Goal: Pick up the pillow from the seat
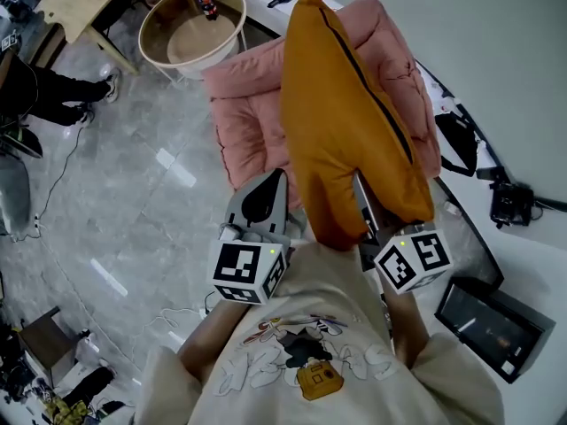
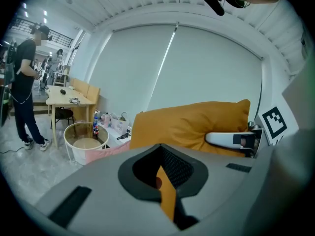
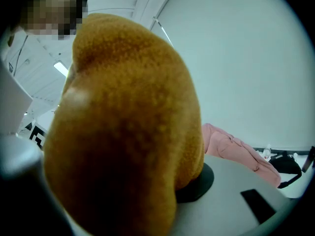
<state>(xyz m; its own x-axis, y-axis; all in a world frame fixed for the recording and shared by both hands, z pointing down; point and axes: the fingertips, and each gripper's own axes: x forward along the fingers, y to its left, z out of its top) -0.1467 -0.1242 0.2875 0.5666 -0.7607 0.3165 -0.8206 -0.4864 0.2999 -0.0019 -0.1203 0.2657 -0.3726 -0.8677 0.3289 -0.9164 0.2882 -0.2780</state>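
Between the jaws of the left gripper (image 1: pixel 270 189) sits a thin fold of the pillow (image 1: pixel 354 122). In the left gripper view a narrow orange strip of fabric runs down the slot where the two jaws meet. They are nearly together, pinching only the cover at the near corner. The rest of the pillow stretches away ahead and to the right of those jaws, standing on edge.

Between the jaws of the right gripper (image 1: pixel 365 206) there is far more. The right gripper view is almost filled by orange bulk pressed close to the camera, with one jaw showing at its lower right. Those jaws stand partly apart, closed on a thick bunch of the pillow's near end.

Beyond and below both pairs of jaws lies the pink seat (image 1: pixel 244 113). From the head view the pillow reaches forward over the seat's cushion. That steep angle does not show whether its far end hangs free or rests on the cushion.

By my reading the grasp is made on both sides and the lift is under way, since the pillow hangs upright from the two grips instead of lying flat. What seems left is to bring it fully clear of the seat and hold it there.
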